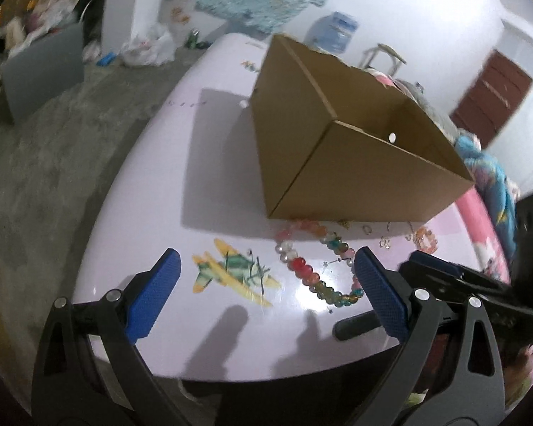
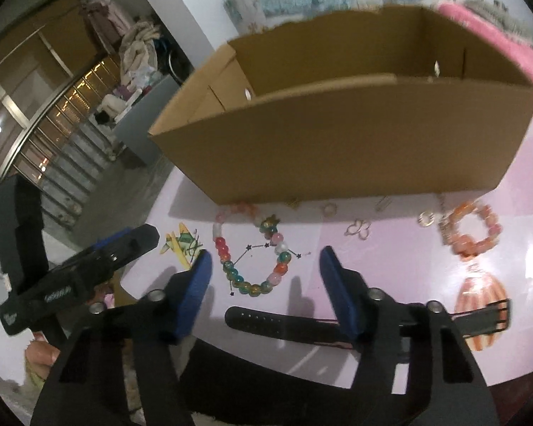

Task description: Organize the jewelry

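A multicoloured bead bracelet point(image 1: 311, 259) lies on the pink table just in front of an open cardboard box point(image 1: 337, 149). It also shows in the right wrist view point(image 2: 252, 252), below the box point(image 2: 337, 135). My left gripper point(image 1: 266, 266) is open and empty, above the table left of the bracelet. My right gripper point(image 2: 263, 259) is open and empty, hovering over the bracelet. A black watch strap point(image 2: 284, 323) lies at the near edge. An orange bead bracelet point(image 2: 469, 230) and small rings and earrings point(image 2: 359, 229) lie to the right.
An orange shell-like piece point(image 2: 479, 298) lies near the right front edge. The table point(image 1: 167, 177) carries an aeroplane sticker point(image 1: 231, 269). The other gripper shows at the right of the left wrist view point(image 1: 462, 284). Floor clutter and stairs lie beyond the table.
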{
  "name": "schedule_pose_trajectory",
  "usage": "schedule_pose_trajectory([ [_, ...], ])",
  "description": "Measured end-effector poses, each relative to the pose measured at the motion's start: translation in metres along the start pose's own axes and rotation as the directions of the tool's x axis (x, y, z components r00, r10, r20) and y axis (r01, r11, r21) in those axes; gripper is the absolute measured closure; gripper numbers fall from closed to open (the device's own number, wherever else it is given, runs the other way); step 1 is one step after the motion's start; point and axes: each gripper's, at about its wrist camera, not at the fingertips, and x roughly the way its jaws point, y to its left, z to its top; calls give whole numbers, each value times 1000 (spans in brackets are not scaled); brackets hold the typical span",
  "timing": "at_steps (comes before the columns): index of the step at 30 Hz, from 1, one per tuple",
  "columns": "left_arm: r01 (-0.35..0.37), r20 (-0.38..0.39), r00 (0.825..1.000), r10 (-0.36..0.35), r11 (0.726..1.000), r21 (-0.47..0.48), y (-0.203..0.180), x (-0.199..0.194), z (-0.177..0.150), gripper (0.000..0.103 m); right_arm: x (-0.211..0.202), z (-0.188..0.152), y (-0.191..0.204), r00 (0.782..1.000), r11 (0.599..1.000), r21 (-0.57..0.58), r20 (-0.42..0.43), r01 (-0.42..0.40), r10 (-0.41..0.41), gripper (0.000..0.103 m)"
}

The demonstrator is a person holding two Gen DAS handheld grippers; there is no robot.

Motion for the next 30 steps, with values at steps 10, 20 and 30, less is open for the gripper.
schedule_pose_trajectory([
  [10,19,-82,997,-7,988,154,-24,39,12,42,36,3,-9,997,1000,-6,-79,19,-19,73],
  [20,-51,-168,981,94,969,242,-33,69,9,62,57,7,11,991,986,-143,-96,83,-97,78],
  [30,-128,-127,975,182,929,348,-47,74,6,87,68,16,31,986,966,-222,-76,130,-150,93],
])
